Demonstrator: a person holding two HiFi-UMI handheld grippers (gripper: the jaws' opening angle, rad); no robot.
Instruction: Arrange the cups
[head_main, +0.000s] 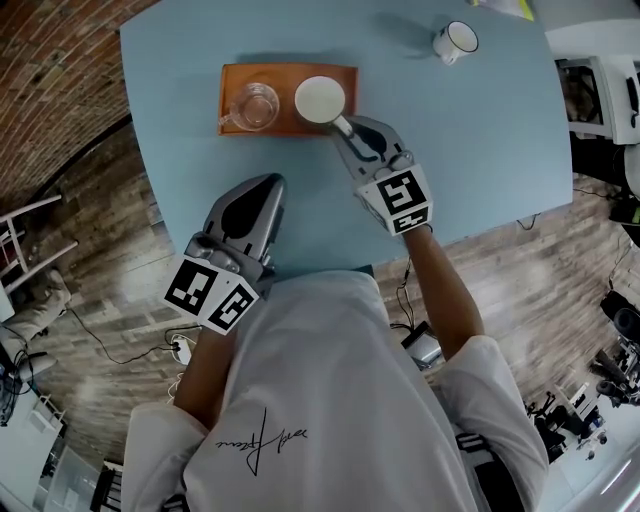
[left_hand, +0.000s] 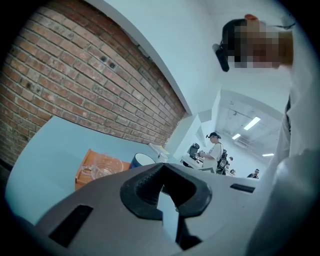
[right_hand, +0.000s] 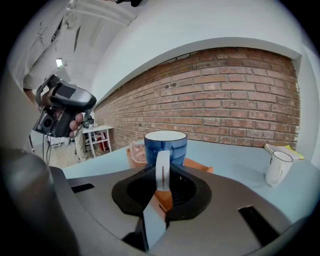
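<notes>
I am holding the right gripper (head_main: 345, 128) clenched on the handle (right_hand: 162, 170) of the blue cup (head_main: 320, 99). In the right gripper view the white handle is standing upright between the two jaws and they are pressing on it from both sides. The blue cup is sitting at the right end of the orange tray (head_main: 230, 80), on the far part of the light blue table (head_main: 470, 150). It is white inside and is showing nothing in it.

At the left end of the same tray the glass cup (head_main: 255, 104) is standing upright, just beside the blue cup but not touching it. It is clear and I am seeing no liquid in it.

The white mug (head_main: 455, 41) with a dark rim is standing alone on the table, well apart from the tray, toward the far right corner. I cannot tell what is inside it.

I am keeping the left gripper (head_main: 268, 182) over the near edge of the table, well apart from the tray. Its jaws are closed together and are gripping nothing.
</notes>
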